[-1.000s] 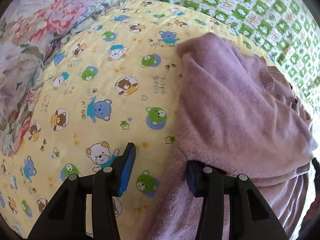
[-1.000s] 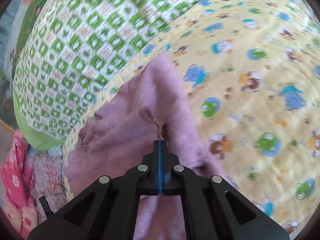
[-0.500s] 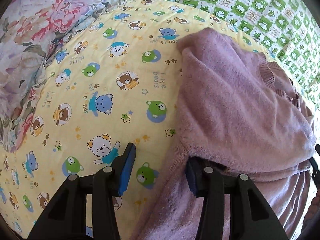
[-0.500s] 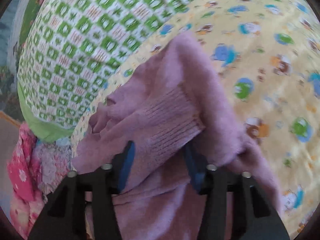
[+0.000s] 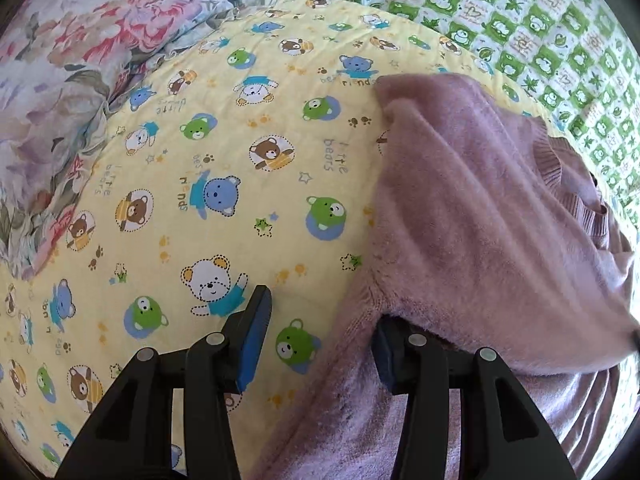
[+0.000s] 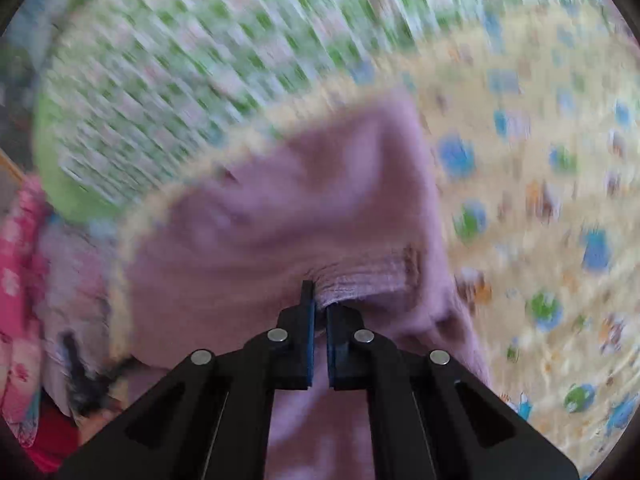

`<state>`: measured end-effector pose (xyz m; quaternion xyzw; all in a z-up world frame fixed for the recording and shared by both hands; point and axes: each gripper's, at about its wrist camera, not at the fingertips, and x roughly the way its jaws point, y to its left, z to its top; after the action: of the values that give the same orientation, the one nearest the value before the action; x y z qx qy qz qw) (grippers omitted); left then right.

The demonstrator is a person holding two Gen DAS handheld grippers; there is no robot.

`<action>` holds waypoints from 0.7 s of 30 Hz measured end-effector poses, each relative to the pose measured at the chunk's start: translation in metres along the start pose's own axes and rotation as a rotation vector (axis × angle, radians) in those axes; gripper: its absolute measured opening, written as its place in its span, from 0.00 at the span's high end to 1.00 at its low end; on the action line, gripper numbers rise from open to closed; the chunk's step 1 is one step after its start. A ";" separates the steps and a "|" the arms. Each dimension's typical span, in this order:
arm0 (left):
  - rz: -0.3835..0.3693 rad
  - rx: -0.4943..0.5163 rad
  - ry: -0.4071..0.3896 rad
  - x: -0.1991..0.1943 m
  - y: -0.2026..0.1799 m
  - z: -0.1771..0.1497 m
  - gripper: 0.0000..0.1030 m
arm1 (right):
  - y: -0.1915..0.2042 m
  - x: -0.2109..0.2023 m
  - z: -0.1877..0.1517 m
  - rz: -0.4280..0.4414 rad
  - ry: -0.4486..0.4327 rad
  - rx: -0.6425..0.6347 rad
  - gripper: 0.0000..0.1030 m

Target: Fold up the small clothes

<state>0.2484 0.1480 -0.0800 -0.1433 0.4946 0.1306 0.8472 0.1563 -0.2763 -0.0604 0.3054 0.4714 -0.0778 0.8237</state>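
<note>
Sweater (image 5: pixel 472 216), mauve and fuzzy, is lying along the right side of the yellow bear-print sheet (image 5: pixel 224 200), beside the green checked quilt (image 5: pixel 540 32). The left gripper (image 5: pixel 320 344) is standing half open, its right finger tucked under a fold, pinching nothing. The right gripper (image 6: pixel 319 312), having just been closing, is pinching the sweater's ribbed cuff (image 6: pixel 360 280).

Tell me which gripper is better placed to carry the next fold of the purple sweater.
Right, probably. The right gripper has just closed on the purple sweater at its ribbed cuff, while the left gripper is open, gripping nothing.
</note>
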 end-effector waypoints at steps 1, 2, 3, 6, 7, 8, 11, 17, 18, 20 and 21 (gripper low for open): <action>-0.001 0.005 0.002 0.000 0.000 0.000 0.53 | -0.005 0.003 -0.005 -0.027 0.011 0.011 0.91; -0.005 0.009 0.005 -0.001 0.000 0.000 0.53 | -0.007 0.002 -0.006 -0.045 0.017 0.014 0.86; -0.013 0.012 0.008 -0.003 0.002 0.000 0.53 | -0.006 -0.001 -0.008 -0.059 0.018 0.014 0.83; -0.045 0.016 0.024 -0.012 0.011 -0.004 0.52 | 0.003 -0.030 -0.012 -0.115 -0.047 -0.014 0.73; -0.059 0.015 0.029 -0.017 0.016 -0.007 0.52 | 0.013 -0.042 -0.013 -0.117 -0.084 -0.047 0.72; -0.072 0.012 0.032 -0.022 0.021 -0.010 0.52 | 0.021 -0.049 -0.013 -0.095 -0.103 -0.079 0.72; -0.128 -0.010 0.031 -0.044 0.034 -0.023 0.54 | 0.072 -0.046 -0.002 0.052 -0.085 -0.229 0.72; -0.256 -0.048 -0.025 -0.072 0.024 -0.012 0.52 | 0.223 0.028 0.028 0.328 0.093 -0.492 0.72; -0.242 -0.042 -0.034 -0.070 0.018 -0.007 0.52 | 0.243 0.039 0.030 0.354 0.109 -0.528 0.72; -0.222 -0.037 -0.033 -0.061 0.007 0.000 0.52 | 0.291 0.076 0.036 0.403 0.193 -0.572 0.72; -0.212 -0.037 -0.020 -0.053 0.003 0.003 0.52 | 0.307 0.092 0.037 0.413 0.234 -0.579 0.72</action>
<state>0.2244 0.1478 -0.0320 -0.2093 0.4657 0.0507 0.8584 0.3611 -0.0372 0.0093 0.1554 0.4933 0.2617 0.8149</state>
